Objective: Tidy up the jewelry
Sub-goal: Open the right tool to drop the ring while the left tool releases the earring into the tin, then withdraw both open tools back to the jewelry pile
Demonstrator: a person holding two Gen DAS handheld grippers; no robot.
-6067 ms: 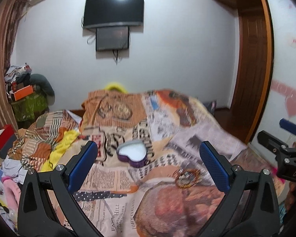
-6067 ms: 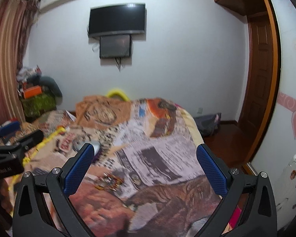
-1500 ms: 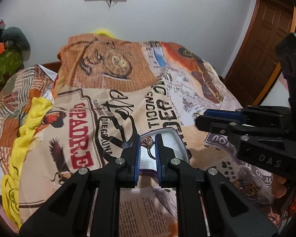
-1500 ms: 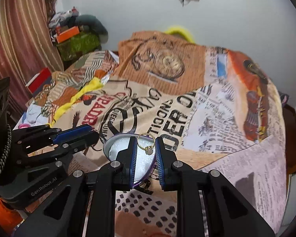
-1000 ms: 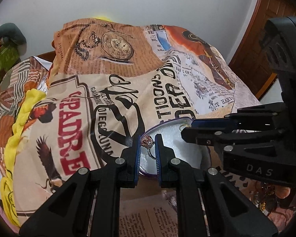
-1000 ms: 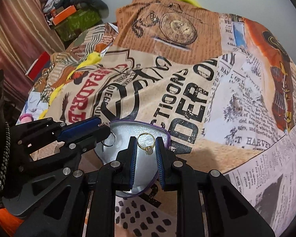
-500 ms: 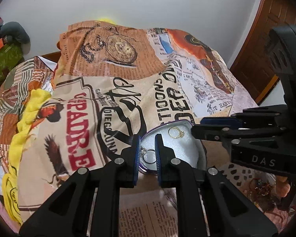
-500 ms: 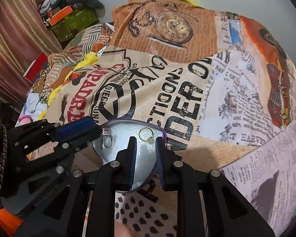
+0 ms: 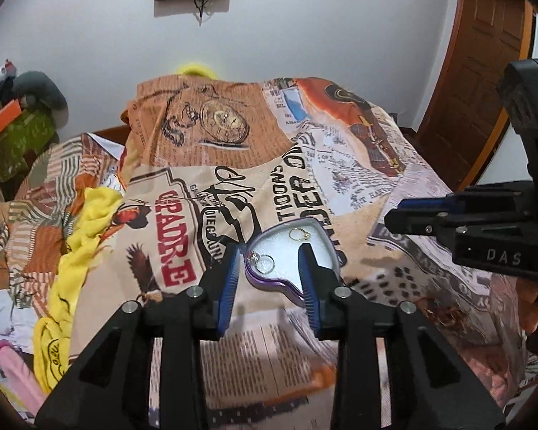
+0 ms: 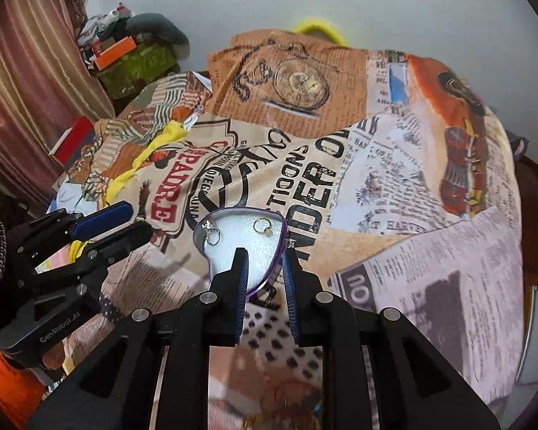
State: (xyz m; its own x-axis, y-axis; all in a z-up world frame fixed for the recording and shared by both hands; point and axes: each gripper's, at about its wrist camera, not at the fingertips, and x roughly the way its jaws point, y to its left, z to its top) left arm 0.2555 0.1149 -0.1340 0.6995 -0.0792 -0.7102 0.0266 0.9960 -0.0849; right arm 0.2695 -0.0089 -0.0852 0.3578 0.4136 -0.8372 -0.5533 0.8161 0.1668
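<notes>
Both rings (image 9: 265, 263) lie released in the heart box (image 9: 319, 251); left tool (image 9: 269, 279) opening, empty; right tool (image 10: 263, 279) narrowly parted, empty. Withdraw both straight up, clear of the rim.

A home bedroom. A bed (image 9: 269, 186) with a newspaper-print cover fills the middle. A wooden door (image 9: 484, 64) stands upper right, curtains (image 10: 28, 71) left.

Count: 2 rings in 1 heart-shaped purple box (image 9: 328, 251), namely 1 silver ring (image 9: 263, 263) and 1 gold ring (image 9: 299, 234). 1 bed (image 9: 358, 193) with printed cover. 1 heap of further jewelry (image 9: 443, 313), pieces too blurred to count. 2 grippers, 2 fingers each.
</notes>
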